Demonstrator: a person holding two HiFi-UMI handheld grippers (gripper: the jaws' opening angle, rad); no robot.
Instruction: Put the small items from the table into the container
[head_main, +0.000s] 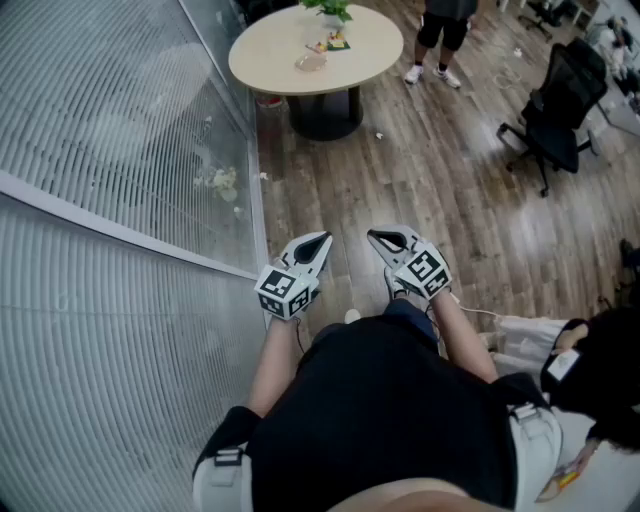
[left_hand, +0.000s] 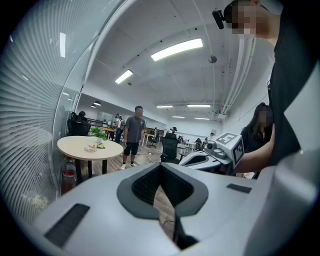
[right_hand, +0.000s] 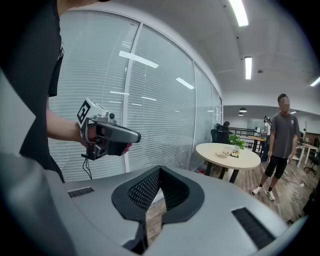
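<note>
A round beige table (head_main: 270, 55) stands far ahead on the wood floor. On it sit a clear container (head_main: 311, 62), a few small colourful items (head_main: 335, 42) and a green plant (head_main: 328, 8). I hold both grippers close to my body, well short of the table. My left gripper (head_main: 324, 239) is shut and holds nothing. Beside it, my right gripper (head_main: 373, 236) is also shut and holds nothing. In the left gripper view the table (left_hand: 80, 147) lies at the left beyond the shut left gripper (left_hand: 160, 167). In the right gripper view the table (right_hand: 215, 151) lies to the right of the shut right gripper (right_hand: 160, 170).
A glass wall with blinds (head_main: 110, 150) runs along my left. A person (head_main: 442, 30) in dark shorts stands just right of the table. A black office chair (head_main: 560, 105) is at the right. Wood floor (head_main: 420, 170) stretches between me and the table.
</note>
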